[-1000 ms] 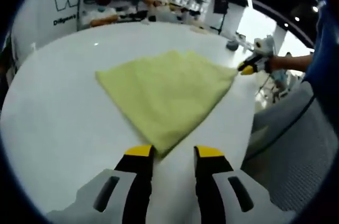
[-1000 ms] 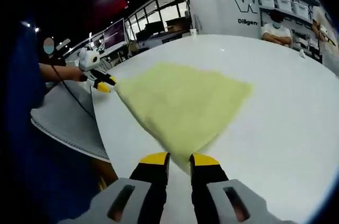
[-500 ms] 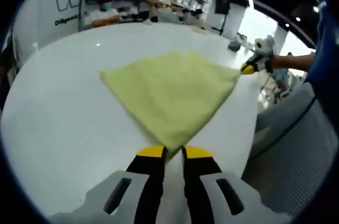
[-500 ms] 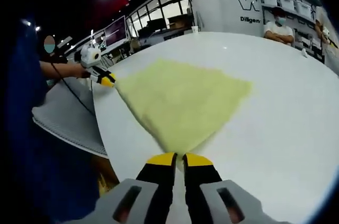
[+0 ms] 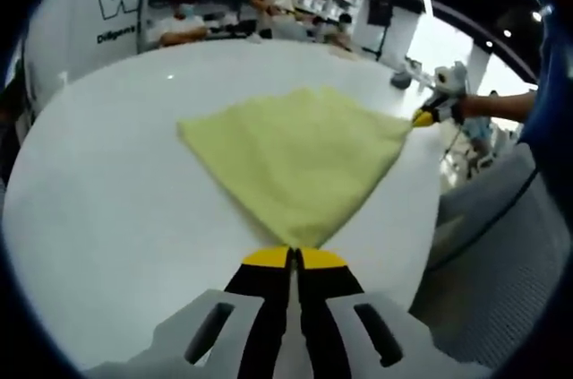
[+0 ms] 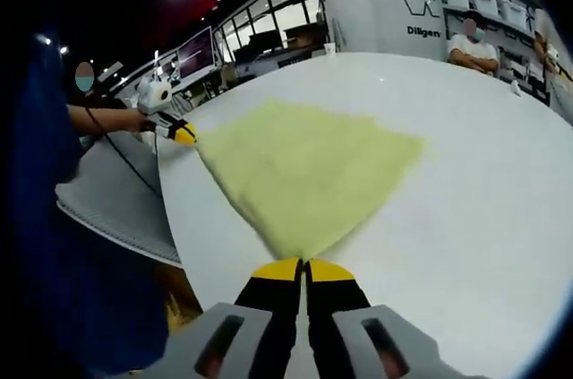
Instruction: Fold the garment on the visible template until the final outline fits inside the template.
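**Yellow cloth pinched at two near corners**

White and glossy, the round table (image 5: 98, 209) takes up most of both views, with a shop interior and standing people behind its far edge. On it lies the pale yellow garment (image 5: 300, 159), spread flat as a four-cornered sheet near the edge closest to the person; it looks like a plain cloth, and I cannot make out a template outline on the table.

In the left gripper view, the left gripper (image 5: 294, 258) has its yellow-tipped jaws pressed together on the nearest corner of the garment. The right gripper (image 5: 423, 116) shows at the cloth's right-hand corner, held by a bare forearm.

In the right gripper view, the right gripper (image 6: 303, 269) is likewise clamped on the corner of the garment (image 6: 309, 173) nearest it, and the left gripper (image 6: 182, 134) sits at the far-left corner.
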The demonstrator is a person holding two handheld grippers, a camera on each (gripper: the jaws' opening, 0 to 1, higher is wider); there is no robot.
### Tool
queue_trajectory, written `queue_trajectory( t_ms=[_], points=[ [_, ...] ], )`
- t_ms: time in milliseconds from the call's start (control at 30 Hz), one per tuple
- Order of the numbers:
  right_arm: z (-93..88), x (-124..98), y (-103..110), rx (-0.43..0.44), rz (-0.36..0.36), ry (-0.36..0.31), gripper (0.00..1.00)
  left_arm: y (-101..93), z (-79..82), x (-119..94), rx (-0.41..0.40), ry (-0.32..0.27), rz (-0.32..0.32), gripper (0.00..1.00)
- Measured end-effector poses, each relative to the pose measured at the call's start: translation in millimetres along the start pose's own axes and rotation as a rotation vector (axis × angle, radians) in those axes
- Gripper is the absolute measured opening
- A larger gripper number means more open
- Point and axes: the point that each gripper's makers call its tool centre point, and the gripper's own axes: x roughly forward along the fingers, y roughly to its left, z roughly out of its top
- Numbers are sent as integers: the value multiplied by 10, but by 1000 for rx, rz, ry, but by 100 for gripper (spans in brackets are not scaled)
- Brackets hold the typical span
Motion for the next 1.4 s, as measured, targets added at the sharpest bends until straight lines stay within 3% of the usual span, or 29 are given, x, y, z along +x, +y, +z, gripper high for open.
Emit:
queue_trajectory(
  t_ms=[133,233,267,400,533,600,700,800,900,967,1033,1233,1333,1400],
  points=[
    [51,-13,-81,-1,0,2,0,29,-11,-20,2,2,0,1],
    [-11,11,-119,4,4,23,0,32,-72,0,-2,10,-4,1],
    [-126,34,-132,13,7,62,0,19,-88,-2,-7,10,-4,1],
    [-95,-110,-80,47,-15,32,0,16,-103,-86,-31,-15,0,1],
    [-196,-194,-192,47,-63,55,0,-8,-92,-141,-40,-22,13,1],
    [-141,-257,-268,74,-100,27,0,-13,-77,-162,-46,-24,21,1],
    [-129,-274,-328,53,-119,37,0,-60,-55,-198,-38,-22,19,1],
    [-45,-250,-323,34,-117,36,0,-33,-144,-269,-9,20,44,0],
    [5,-196,-299,20,-121,41,0,64,-121,-383,-45,-19,76,0],
    [131,-144,-267,28,-120,3,0,62,39,-413,-89,-84,102,0],
    [308,-79,-211,19,-107,-51,0,25,297,-425,-64,-148,105,0],
    [823,87,-63,-22,-107,-169,0,81,829,-451,4,-264,154,0],
    [1015,106,10,-12,-108,-234,0,54,1007,-458,10,-317,161,0],
    [1035,148,40,10,-106,-241,3,-3,1069,-425,8,-315,163,4]
  ],
)
